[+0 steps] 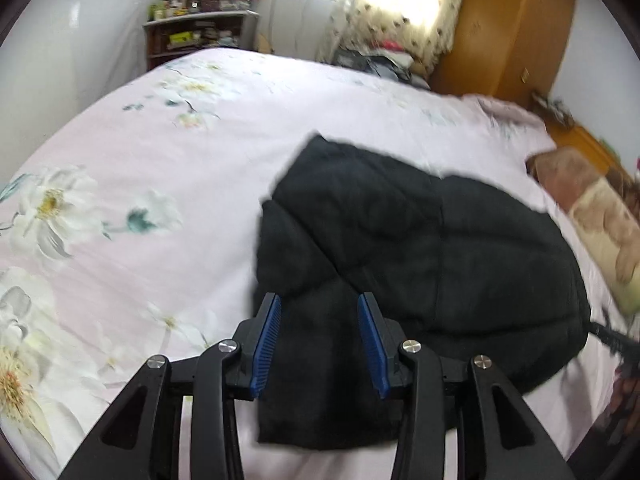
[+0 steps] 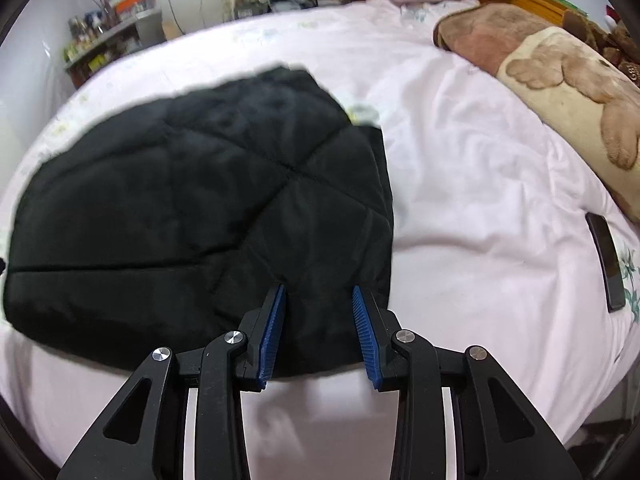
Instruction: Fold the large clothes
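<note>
Black quilted jacket (image 1: 420, 248), pink floral bedsheet (image 1: 140, 140).

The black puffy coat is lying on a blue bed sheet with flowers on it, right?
Not quite: the sheet is pale pink, not blue, as the left wrist view shows. The rest holds: the black puffy coat does lie on it, and it has flowers.

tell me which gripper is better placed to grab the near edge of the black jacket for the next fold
Left, probably. The left gripper is open with a flap of the black jacket already between its fingers. The right gripper, also open, sits over the jacket's near corner.
</note>
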Demonstrator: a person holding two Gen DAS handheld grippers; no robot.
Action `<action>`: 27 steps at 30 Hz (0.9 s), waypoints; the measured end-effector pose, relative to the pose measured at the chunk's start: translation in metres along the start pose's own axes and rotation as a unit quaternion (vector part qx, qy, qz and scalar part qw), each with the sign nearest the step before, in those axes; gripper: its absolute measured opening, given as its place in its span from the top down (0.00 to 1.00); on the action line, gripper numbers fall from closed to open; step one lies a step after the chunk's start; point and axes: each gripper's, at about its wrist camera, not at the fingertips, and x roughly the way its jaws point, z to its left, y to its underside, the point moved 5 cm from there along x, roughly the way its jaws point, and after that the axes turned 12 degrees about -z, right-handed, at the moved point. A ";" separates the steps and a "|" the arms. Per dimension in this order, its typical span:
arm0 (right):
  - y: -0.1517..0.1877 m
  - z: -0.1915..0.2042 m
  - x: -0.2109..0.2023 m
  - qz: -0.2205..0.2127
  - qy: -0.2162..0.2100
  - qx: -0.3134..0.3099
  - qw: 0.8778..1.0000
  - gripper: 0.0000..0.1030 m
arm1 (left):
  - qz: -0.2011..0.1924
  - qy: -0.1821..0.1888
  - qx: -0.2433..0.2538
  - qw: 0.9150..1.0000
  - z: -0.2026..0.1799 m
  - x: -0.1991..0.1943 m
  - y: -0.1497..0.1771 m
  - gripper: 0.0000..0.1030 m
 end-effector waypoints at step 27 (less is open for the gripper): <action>-0.048 0.002 0.035 -0.015 0.024 -0.009 1.000 0.62 | -0.003 0.022 -0.030 0.999 0.007 0.048 -0.041 0.59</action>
